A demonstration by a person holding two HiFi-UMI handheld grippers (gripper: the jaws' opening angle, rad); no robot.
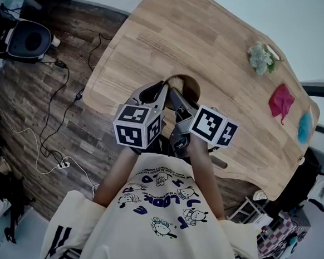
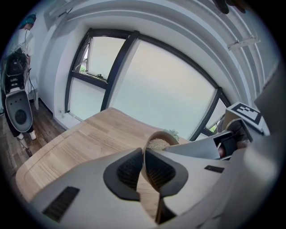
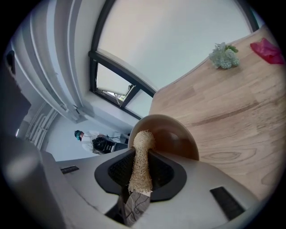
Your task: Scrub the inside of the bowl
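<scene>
A brown bowl [image 1: 186, 87] stands tilted near the front edge of the wooden table [image 1: 213, 41], between my two grippers. My left gripper [image 1: 160, 91] is shut on the bowl's rim: in the left gripper view the thin wall of the bowl [image 2: 161, 135] runs between the dark pads [image 2: 129, 172]. My right gripper [image 1: 176, 99] is shut on a pale loofah scrubber [image 3: 142, 156]. The tip of the scrubber [image 2: 157, 144] reaches into the bowl [image 3: 175, 134] and rests against its inner wall.
Far across the table lie a pale green clump [image 1: 261, 57], a pink cloth [image 1: 280, 101] and a blue item [image 1: 305, 127] near the right edge. Cables and a black device [image 1: 28, 40] are on the wood floor at the left.
</scene>
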